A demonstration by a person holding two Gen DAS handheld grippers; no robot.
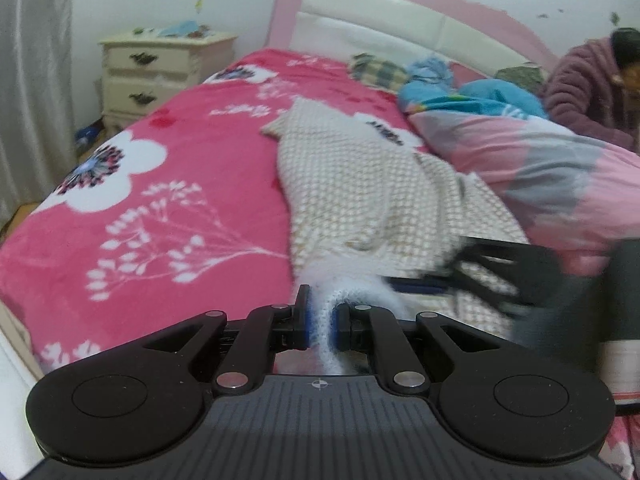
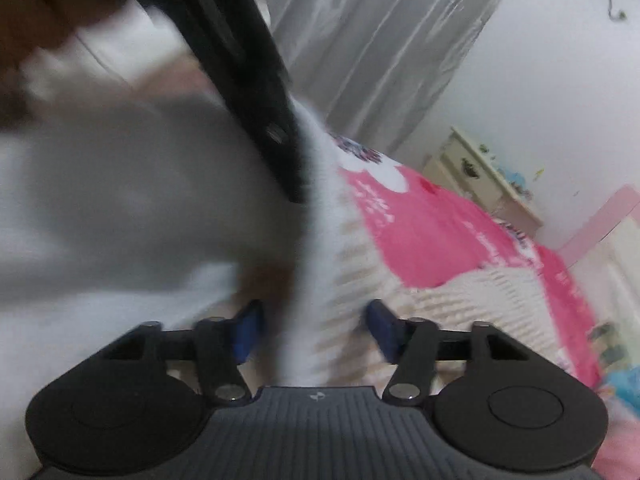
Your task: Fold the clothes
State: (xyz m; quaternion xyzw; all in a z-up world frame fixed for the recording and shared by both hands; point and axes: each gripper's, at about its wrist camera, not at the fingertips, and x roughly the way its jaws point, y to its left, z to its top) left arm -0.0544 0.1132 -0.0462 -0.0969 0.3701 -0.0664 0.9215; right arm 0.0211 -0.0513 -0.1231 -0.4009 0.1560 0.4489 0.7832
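Observation:
A cream checked knit garment point(image 1: 360, 184) with a white fuzzy hem lies along the pink floral bed cover point(image 1: 160, 184). My left gripper point(image 1: 322, 326) is shut on the white hem, near the bed's near edge. My right gripper point(image 2: 314, 330) is open, with the garment's white edge point(image 2: 316, 240) between its blue pads, not pinched. In the left wrist view the right gripper point(image 1: 492, 276) shows blurred over the garment's right side. In the right wrist view the left gripper's black body point(image 2: 248, 80) crosses the upper left, blurred.
A rolled pink and grey quilt point(image 1: 540, 176) and blue bedding point(image 1: 472, 96) lie to the garment's right. A person in a purple robe point(image 1: 588, 84) sits at far right. A cream nightstand point(image 1: 160, 72) stands left of the headboard point(image 1: 400, 28), by a grey curtain point(image 1: 32, 80).

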